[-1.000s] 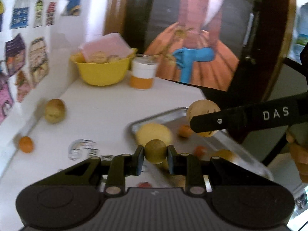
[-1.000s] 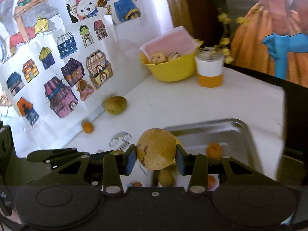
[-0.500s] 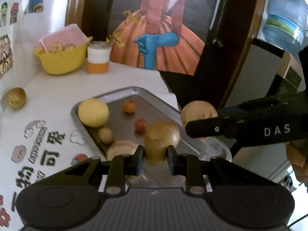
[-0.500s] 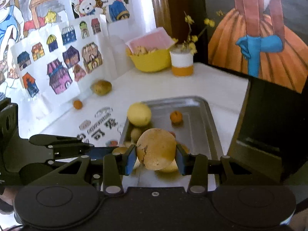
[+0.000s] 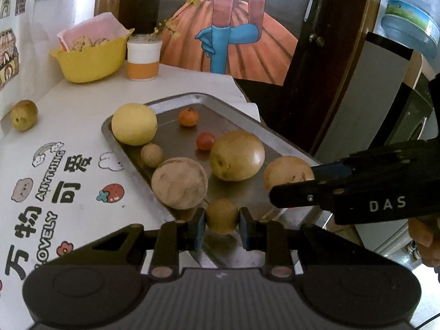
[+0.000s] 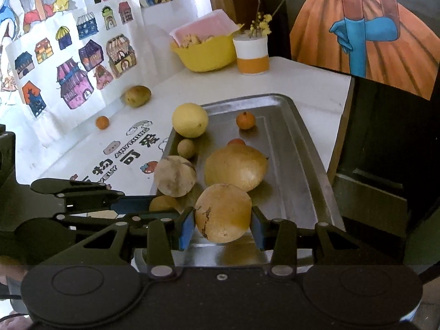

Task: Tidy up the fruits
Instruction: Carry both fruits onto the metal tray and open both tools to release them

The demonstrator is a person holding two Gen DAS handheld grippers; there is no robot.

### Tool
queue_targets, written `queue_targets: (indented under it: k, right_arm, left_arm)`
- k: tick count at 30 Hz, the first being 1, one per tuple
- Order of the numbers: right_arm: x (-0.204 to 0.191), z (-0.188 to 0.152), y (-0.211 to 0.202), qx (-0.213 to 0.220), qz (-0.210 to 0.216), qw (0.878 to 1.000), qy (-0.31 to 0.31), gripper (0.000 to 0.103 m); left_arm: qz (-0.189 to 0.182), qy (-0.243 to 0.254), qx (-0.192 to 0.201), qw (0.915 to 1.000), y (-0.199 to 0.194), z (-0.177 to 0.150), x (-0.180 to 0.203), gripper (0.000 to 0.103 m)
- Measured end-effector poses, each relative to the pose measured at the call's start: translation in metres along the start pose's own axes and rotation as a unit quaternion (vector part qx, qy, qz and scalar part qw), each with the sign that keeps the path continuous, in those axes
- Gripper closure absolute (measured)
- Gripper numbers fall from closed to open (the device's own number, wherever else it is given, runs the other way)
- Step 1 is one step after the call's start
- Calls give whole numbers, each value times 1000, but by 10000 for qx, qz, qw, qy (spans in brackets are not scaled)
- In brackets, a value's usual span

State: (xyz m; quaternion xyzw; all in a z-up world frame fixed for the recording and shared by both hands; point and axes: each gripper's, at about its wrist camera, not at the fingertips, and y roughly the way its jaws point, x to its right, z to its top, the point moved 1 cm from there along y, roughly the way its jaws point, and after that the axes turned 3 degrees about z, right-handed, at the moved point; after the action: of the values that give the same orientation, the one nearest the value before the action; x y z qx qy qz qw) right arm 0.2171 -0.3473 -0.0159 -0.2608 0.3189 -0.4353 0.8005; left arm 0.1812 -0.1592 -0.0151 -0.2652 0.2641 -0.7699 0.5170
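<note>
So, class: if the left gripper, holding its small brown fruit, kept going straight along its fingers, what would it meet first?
Probably the pale round fruit on the metal tray, just left of the line ahead of the left gripper and its small brown fruit; depth is unclear.

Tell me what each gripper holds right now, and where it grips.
The left gripper pinches a small brown fruit across its sides. The right gripper clamps a larger yellow-brown fruit across its middle.

Silver tray, pale yellow lemon, yellow bowl, white-and-orange cup
</note>
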Motion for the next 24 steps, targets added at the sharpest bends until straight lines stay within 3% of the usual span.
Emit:
queue_targets:
  k: [24]
  right_arm:
    - [1, -9, 22, -79, -155, 9996, -238, 57]
  left_arm:
    - [-5, -38, -122, 9999, 7, -2, -4, 75]
